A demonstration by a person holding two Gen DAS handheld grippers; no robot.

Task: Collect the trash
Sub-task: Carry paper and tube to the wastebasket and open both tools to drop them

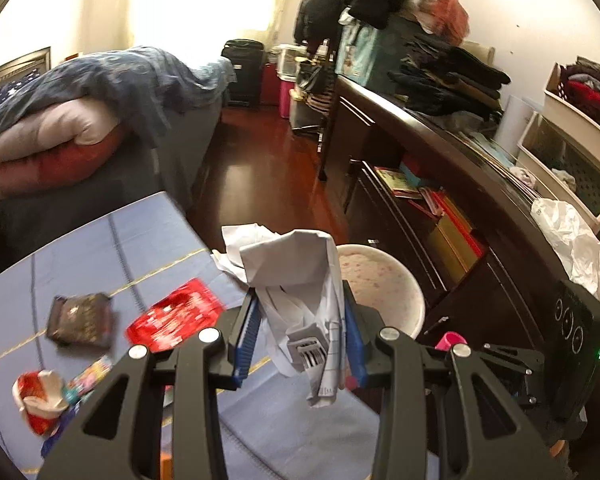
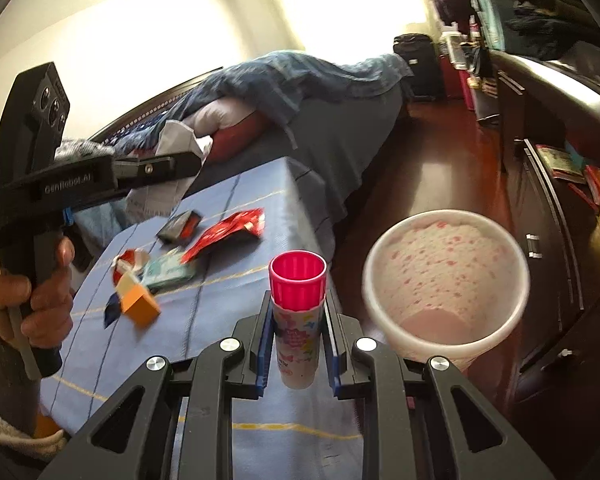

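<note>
My left gripper (image 1: pixel 300 334) has its fingers (image 1: pixel 247 330) closed on a crumpled sheet of white-grey printed paper (image 1: pixel 296 276), which bulges up above the fingertips and hangs down below them. Just beyond and to the right of those fingers I see the round white bin lined with a pink-speckled bag (image 1: pixel 384 284), standing past the edge of the desk covered in a blue cloth (image 1: pixel 100 248). To the left of the fingers, on the cloth, lie a shiny red foil wrapper (image 1: pixel 176 314), a dark brown snack packet (image 1: pixel 82 320) and a crushed red-and-white paper cup (image 1: pixel 38 400). My right gripper (image 2: pixel 298 340) has its fingers (image 2: pixel 260 344) clamped on a small upright plastic bottle with a pink cap and a flowery label (image 2: pixel 298 312). The same bin (image 2: pixel 446 280) sits just right of these fingers, mouth open. Ahead and left of them the red wrapper (image 2: pixel 230 230), an orange carton (image 2: pixel 140 302) and a pale green packet (image 2: pixel 168 272) rest on the desk (image 2: pixel 240 288).
</note>
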